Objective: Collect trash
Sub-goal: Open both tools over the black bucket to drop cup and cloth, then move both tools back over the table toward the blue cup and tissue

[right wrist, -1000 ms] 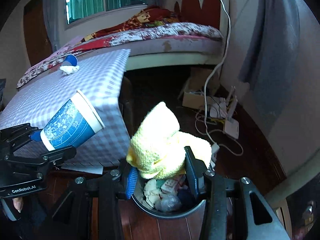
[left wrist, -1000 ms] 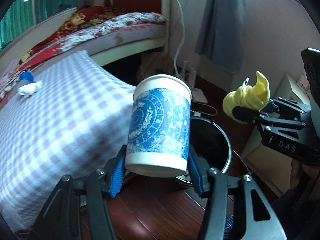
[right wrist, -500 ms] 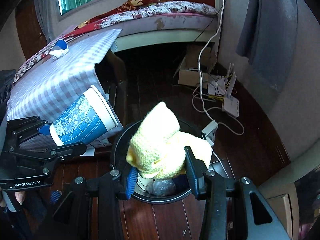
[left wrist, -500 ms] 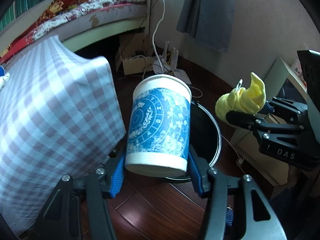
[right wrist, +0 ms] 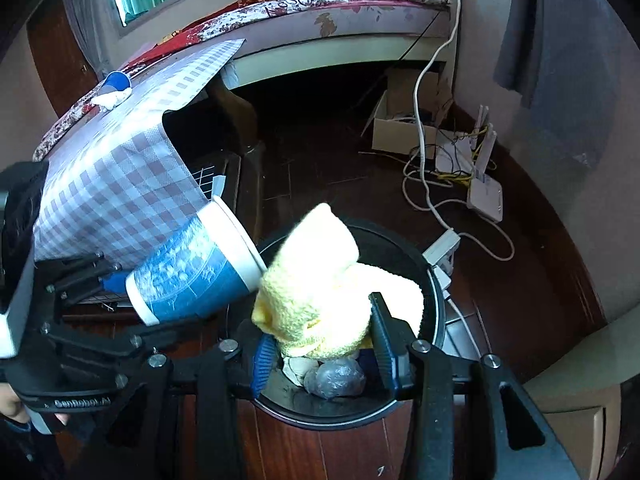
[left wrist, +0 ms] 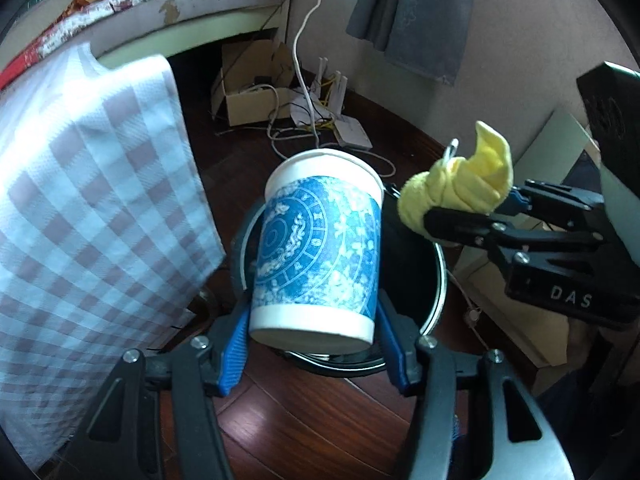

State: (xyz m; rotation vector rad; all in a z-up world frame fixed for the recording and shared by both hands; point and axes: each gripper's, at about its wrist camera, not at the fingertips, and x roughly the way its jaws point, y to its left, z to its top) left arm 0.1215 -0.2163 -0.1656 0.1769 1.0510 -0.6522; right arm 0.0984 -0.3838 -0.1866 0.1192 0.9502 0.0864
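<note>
A blue-and-white paper cup [left wrist: 316,248] lies tilted between the blue pads of my left gripper [left wrist: 310,308], its mouth over the black trash bin [left wrist: 438,280]. The jaws are opening, and the pads still touch the cup's base. My right gripper [right wrist: 320,328] holds a bunched yellow cloth [right wrist: 320,280] above the bin [right wrist: 440,304]; its jaws are opening too, with the cloth still between the pads. From the right wrist view the cup [right wrist: 188,280] and left gripper [right wrist: 120,300] sit just left of the cloth. Crumpled trash [right wrist: 336,376] lies inside the bin.
A table under a checked cloth [right wrist: 120,192] stands left of the bin, with a blue cap and a white tissue [right wrist: 114,90] on top. Behind on the dark wood floor are a cardboard box [right wrist: 396,132], a router with cables [right wrist: 484,196] and a bed [right wrist: 340,8].
Both grippers have sunk and tipped downward over the bin, which now fills the view beneath them. Cup and cloth came down with them.
</note>
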